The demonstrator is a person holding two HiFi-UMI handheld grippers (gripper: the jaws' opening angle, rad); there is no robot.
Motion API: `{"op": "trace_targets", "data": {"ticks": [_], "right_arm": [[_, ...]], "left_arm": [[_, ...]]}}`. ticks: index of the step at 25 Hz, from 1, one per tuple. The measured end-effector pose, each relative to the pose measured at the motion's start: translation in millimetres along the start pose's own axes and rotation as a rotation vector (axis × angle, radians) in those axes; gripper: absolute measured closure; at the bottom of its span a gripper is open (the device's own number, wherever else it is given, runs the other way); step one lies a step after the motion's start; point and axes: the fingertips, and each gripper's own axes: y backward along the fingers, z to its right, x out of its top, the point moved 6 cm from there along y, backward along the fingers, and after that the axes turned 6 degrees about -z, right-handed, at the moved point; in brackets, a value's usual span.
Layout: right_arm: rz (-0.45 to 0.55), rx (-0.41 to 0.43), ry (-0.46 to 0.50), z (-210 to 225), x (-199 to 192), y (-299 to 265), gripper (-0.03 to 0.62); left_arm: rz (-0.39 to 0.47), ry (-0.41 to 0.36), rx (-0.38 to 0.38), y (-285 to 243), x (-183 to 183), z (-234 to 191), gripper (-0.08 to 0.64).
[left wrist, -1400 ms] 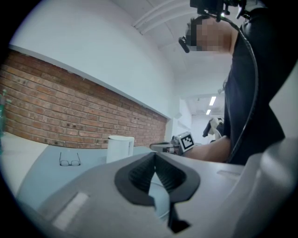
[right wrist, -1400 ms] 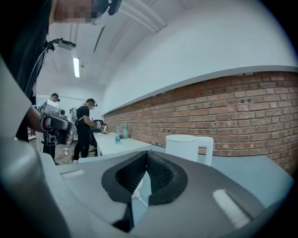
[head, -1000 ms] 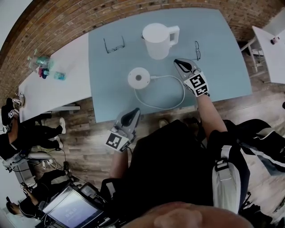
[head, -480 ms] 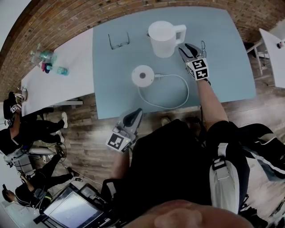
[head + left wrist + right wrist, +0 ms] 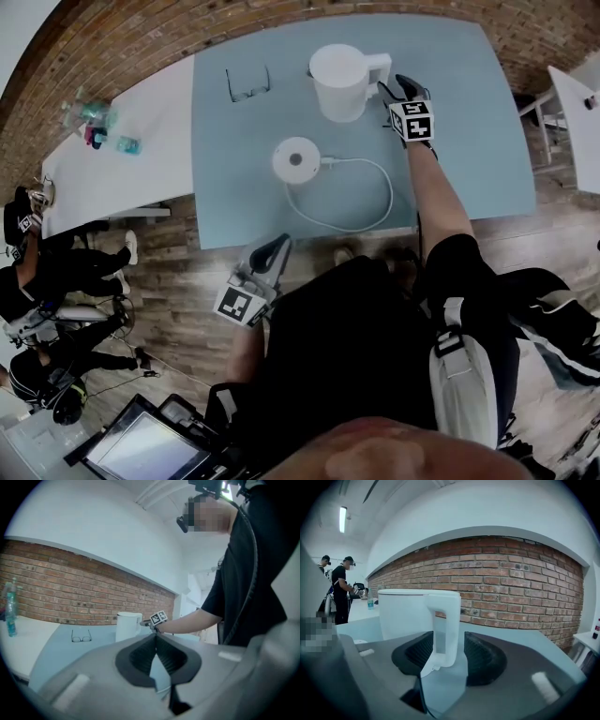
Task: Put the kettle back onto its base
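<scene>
A white kettle stands at the far middle of the pale blue table, handle to the right. Its round white base sits nearer me and slightly left, and its cord loops off to the right. My right gripper has just been opening its jaws. In the right gripper view the kettle's handle stands between the open pads with a gap on each side. My left gripper hangs shut and empty off the table's near edge, pointing at the kettle.
A pair of glasses lies left of the kettle. A white table to the left carries bottles. People stand at the far left, and a laptop sits at the lower left.
My right gripper has travelled away from me up to the kettle's handle and opened from shut, so the handle now sits between its jaws. The left gripper has stayed put.
</scene>
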Motion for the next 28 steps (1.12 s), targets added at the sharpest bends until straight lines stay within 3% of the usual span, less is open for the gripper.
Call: {"op": "trace_targets", "data": {"ticks": [15,19,28], "right_arm": [[-0.028,-0.002,-0.004,7.3,21.0,-45.5,0.397],[-0.023,-0.028,-0.013,6.8,20.5,-50.6,0.47],[-0.012,-0.072,-0.077,7.5,20.6,-52.9,0.48]], "left_arm": [[-0.011,0.017,0.058,4.6,-1.5,8.9,0.56],[-0.026,0.02,0.087,12.0,-4.5,6.8,0.56],[-0.028,0.026,0.125,25.4,-3.5,-0.8,0.558]]}}
